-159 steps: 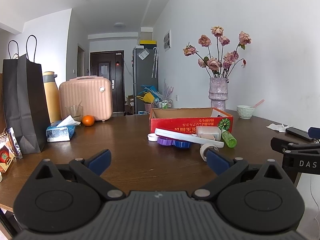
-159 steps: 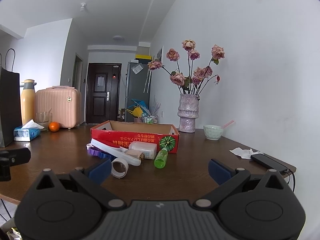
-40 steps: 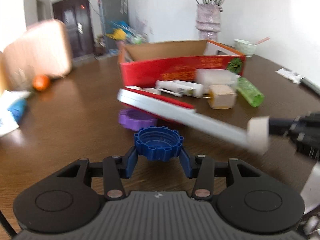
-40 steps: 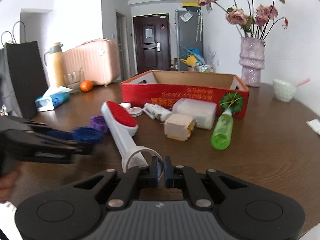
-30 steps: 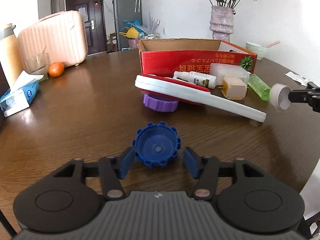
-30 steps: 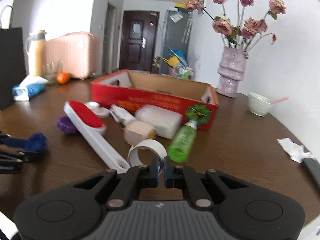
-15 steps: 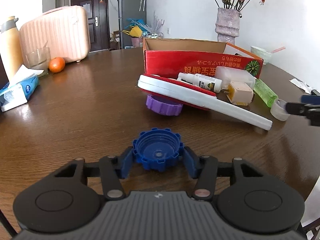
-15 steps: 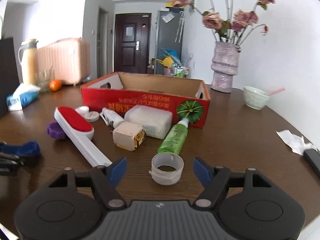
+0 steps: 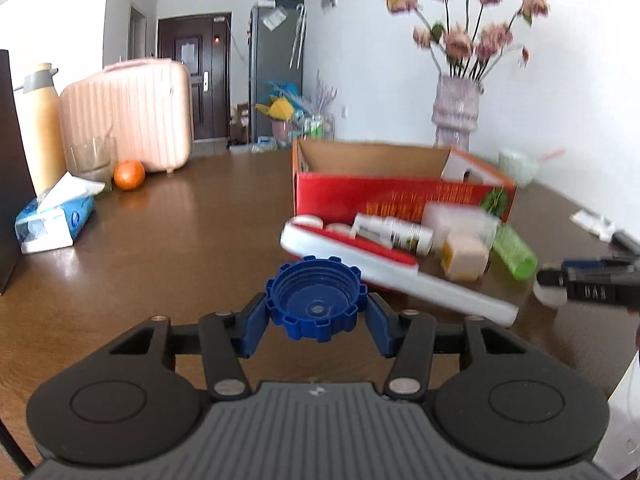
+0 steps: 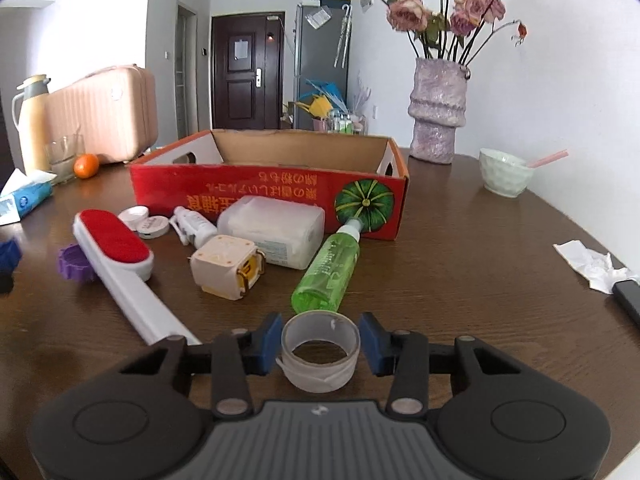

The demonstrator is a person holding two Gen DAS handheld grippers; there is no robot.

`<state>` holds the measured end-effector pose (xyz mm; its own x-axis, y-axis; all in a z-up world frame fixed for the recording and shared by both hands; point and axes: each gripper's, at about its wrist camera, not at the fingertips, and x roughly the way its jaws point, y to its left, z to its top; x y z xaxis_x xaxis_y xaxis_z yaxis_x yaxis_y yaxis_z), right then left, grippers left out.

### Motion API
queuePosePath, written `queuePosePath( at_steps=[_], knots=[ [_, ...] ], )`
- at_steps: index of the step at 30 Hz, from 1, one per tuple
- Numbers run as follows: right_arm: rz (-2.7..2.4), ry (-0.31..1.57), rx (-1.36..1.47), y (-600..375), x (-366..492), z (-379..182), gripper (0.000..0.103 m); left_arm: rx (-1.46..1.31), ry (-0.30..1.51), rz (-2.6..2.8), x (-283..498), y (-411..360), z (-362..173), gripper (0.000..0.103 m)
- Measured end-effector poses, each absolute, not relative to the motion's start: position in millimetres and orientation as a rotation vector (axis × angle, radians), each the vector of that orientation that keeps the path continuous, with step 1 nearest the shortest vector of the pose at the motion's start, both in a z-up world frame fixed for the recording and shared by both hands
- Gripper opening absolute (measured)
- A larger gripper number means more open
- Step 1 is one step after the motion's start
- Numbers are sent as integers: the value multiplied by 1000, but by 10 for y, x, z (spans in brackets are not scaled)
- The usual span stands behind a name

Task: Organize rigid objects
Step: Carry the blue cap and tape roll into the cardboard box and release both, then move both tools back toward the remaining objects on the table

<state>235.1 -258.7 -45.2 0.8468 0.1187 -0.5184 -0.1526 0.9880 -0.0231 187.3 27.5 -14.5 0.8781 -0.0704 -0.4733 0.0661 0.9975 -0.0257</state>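
The left gripper [image 9: 316, 314] has its two blue pads pressed against the sides of a blue bottle cap [image 9: 316, 302], which sits between them with its open, threaded side facing up. The cap is lifted clear of the brown table [image 9: 160, 248].

The right gripper [image 10: 319, 346] is closing its jaws around a roll of clear tape [image 10: 319, 354] that stands with its hole upward between the pads. The left pad looks to be touching the roll, while a thin gap shows at the right pad, so the grip is not complete.

Just ahead of the right gripper lies a green spray bottle [image 10: 326, 270], with its nozzle pointing away toward the box. Ahead and to the left is a lint brush [image 10: 120, 264] with a red pad and a long white handle, whose handle end comes near the left finger. A purple cap [image 10: 74, 264] lies partly under the brush head. Between the brush and the green bottle sits a small beige cube [image 10: 226, 268], and behind it a clear plastic box [image 10: 276, 236] and a small white bottle [image 10: 192, 228] lying on its side. Two small white lids [image 10: 144, 220] lie to the left of this bottle.

Farther ahead stands a red cardboard box [image 10: 272, 196], open at the top, and nothing can be seen inside it from here. Beyond it, to the right, are a purple vase [image 10: 438, 116] with dried roses and a pale green bowl [image 10: 504, 176].
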Motion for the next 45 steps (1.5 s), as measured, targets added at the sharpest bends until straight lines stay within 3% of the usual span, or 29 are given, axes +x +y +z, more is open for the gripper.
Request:
queuePosePath(
  at_steps=[10, 17, 26, 33, 34, 36, 37, 45],
  knots=[
    [211, 422, -55, -2656, 2521, 97, 42, -12, 395, -204, 2406, 343, 440, 53],
    [299, 406, -65, -2585, 3469, 600, 42, 3, 480, -298, 3768, 222, 814, 53],
    [215, 629, -123, -2264, 5507, 506, 42, -8, 791, -173, 5863, 77, 375, 53],
    [113, 789, -212, -2113, 6311, 23, 42, 114, 888, -141, 6291, -56, 42, 57],
    [105, 792, -220, -2106, 6335, -22, 43, 125, 890, -140, 6283, -64, 17, 58],
    [103, 783, -220, -2091, 6311, -68, 66, 129, 888, -165, 6258, -45, 2, 65],
    [111, 773, -223, -2077, 6282, -66, 71, 127, 880, -171, 6222, -47, 13, 68],
    [147, 644, -212, -2134, 5769, 411, 77, 107, 811, -159, 5859, -18, 430, 82]
  ],
)
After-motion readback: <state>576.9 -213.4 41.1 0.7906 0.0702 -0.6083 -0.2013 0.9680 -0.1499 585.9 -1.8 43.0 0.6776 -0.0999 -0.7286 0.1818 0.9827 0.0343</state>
